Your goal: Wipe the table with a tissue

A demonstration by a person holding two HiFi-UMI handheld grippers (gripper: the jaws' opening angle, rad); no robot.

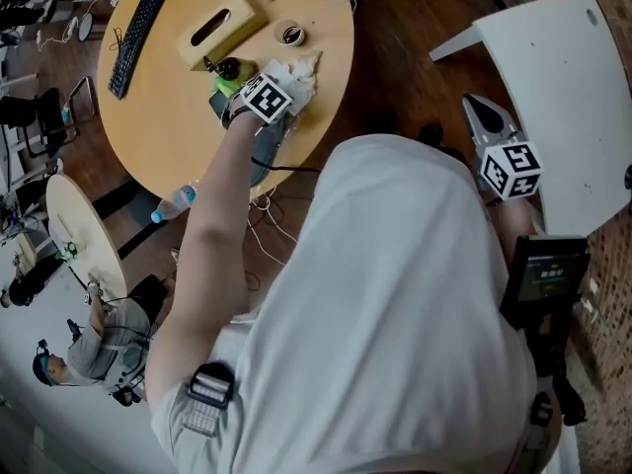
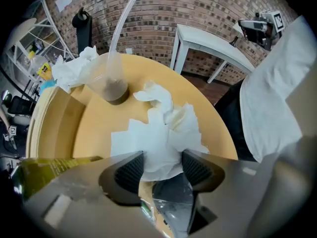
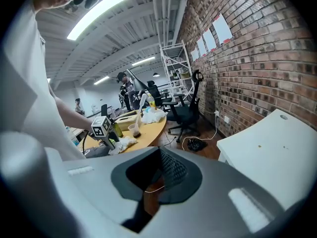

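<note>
On the round worktop (image 1: 178, 117), seen from the head view, lie a keyboard (image 1: 138, 36), a box (image 1: 219, 28) and a cup (image 1: 289, 35). The crumpled tissue (image 1: 299, 75) is near the edge closest to the person. The left hand-held gripper (image 1: 269, 102) points straight down at the tissue, and its marker cube covers its jaws from above. A bottle (image 1: 229, 70) stands just beside it. The right hand-held gripper (image 1: 479, 109) is well apart from the worktop, by the corner of a white table (image 1: 563, 87).

In the left gripper view the jaws stand wide. The tissue lies flat on the worktop between them, its near end filling the gap between the two ribbed pads (image 2: 130, 170). The rest spreads loose beyond them, with one twisted corner raised. Past the tissue, and apart from it, stands the cup with a straw in it. A second heap of white paper (image 2: 74, 68) lies to the cup's left. The right hand-held gripper shows far off at the upper right.

In the right gripper view the jaws are drawn together at the tips with nothing between them, aimed over bare floor. The white table is at the right. Far to the left, the other hand-held gripper stands on the tissue at the worktop's edge, with the cup just behind it.
</note>
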